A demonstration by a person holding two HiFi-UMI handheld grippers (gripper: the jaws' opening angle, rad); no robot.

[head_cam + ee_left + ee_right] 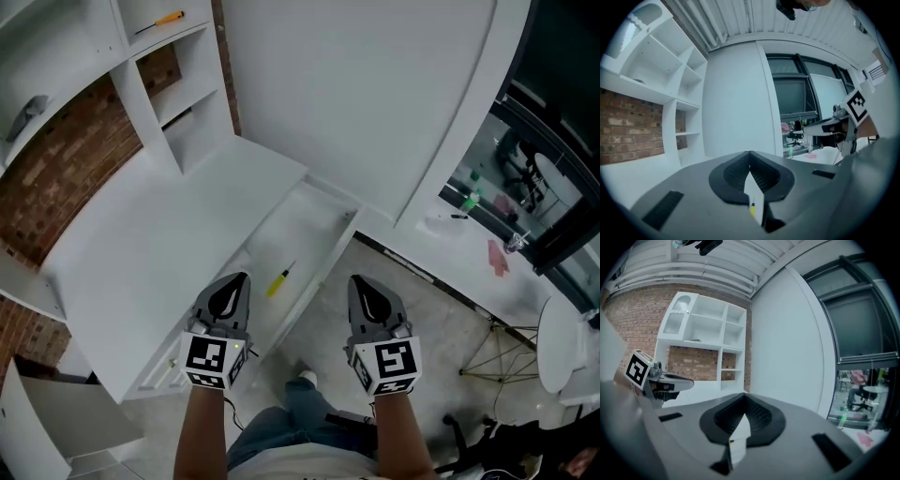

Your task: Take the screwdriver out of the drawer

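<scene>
While both pairs of jaws are pressed together with nothing between them, the left gripper [228, 292] and right gripper [372, 298] hover side by side at the open white drawer [309, 223]. A yellow-handled screwdriver [279, 279] lies on the drawer floor, between the two grippers and untouched by either.

Grey-shelled left tool [236, 281] and right tool [361, 284], black jaws, 2 black-and-white marker cubes [208, 357]; blue jeans [281, 424].

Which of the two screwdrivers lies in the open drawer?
The yellow-handled screwdriver, lying in the drawer just ahead of the left gripper. The orange-handled screwdriver lies far off on a high shelf.
</scene>
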